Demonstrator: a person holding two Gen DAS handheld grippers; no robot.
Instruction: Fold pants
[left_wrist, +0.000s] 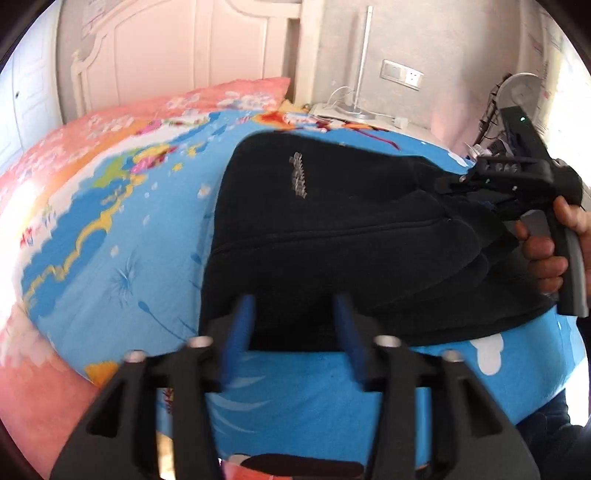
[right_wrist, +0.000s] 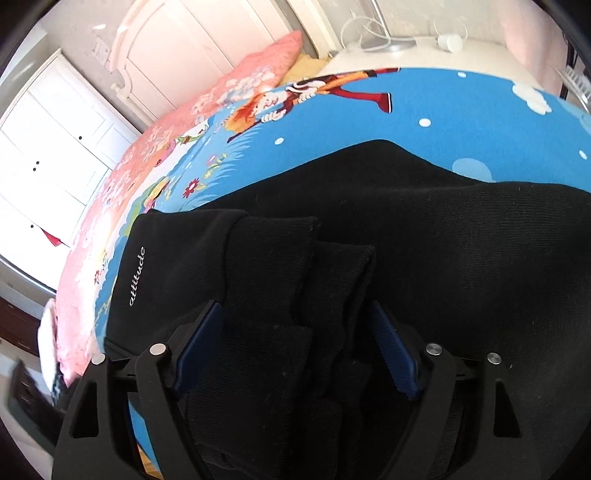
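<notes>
My left gripper (left_wrist: 295, 332) has a matte black frame with triangular cut-outs in its outer arms, four round silver pins across the linkage and two blue pads (left_wrist: 240, 332) on the fingers. My right gripper (right_wrist: 295, 347) is built the same: black linkage, silver pins, blue ribbed pads (right_wrist: 391, 354). Seen from the left wrist, the right gripper has a black body with a small green light on top, a grey trigger and a black handle, where my bare right hand (left_wrist: 546, 254) shows no sleeve.
</notes>
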